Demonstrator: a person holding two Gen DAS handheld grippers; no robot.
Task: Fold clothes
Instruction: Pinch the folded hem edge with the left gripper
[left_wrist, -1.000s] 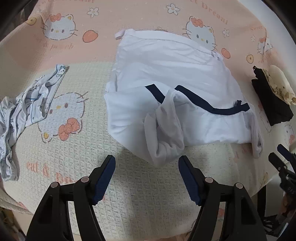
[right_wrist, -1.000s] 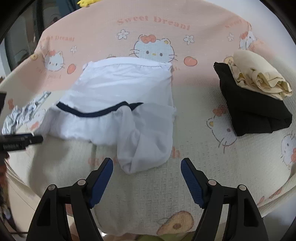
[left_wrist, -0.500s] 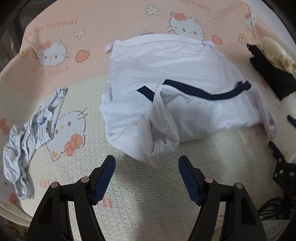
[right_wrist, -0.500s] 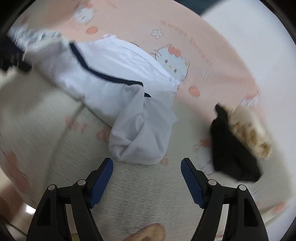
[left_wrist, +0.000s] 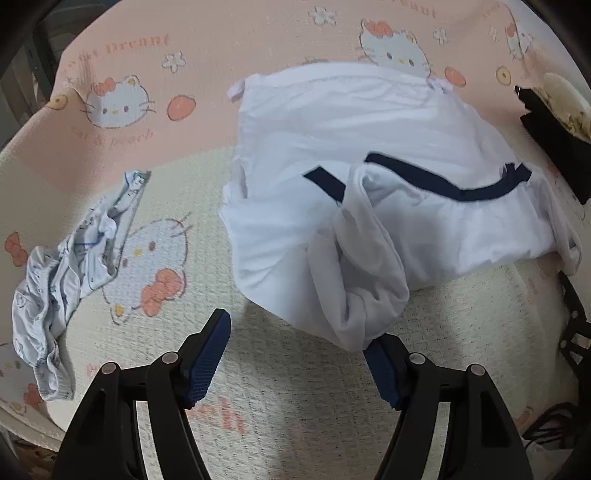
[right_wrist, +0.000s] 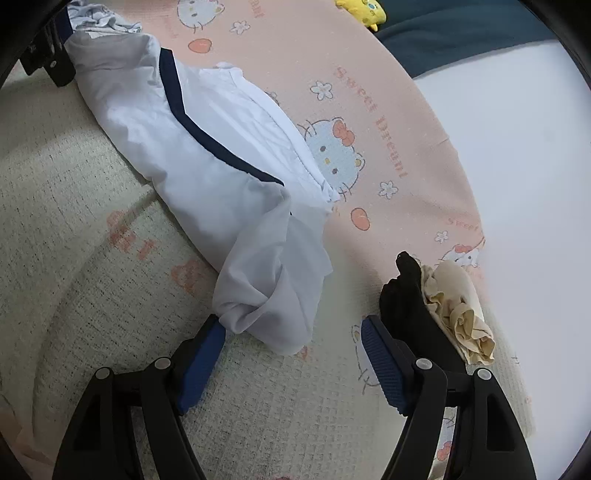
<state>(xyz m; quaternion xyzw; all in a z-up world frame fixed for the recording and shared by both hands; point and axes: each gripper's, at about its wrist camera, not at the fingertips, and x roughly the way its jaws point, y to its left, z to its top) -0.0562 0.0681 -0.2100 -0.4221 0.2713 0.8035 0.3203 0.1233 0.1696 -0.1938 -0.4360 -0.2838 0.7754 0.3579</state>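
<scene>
Change: As both wrist views have tilted since a second ago, the white garment (left_wrist: 369, 206) now lies much closer to both grippers; the right view has rolled most.
Meaning: Judged, both hands are closing in for a pick-up; no fold has begun.
Left gripper (left_wrist: 299, 350): jaws well apart, nothing held; bunched hem just beside its right finger.
Right gripper (right_wrist: 291, 350): jaws wide, nothing held; hem tip touching or overlapping its left finger, contact uncertain.
Garment position: crumpled on the printed blanket (left_wrist: 295, 406), navy-trimmed.
Beside garment: patterned small garment (left_wrist: 66, 266) to one side; black-and-cream folded pile (right_wrist: 436, 314) to the other.
Hidden: pile cut off in the left view; garment's underside unseen.
</scene>
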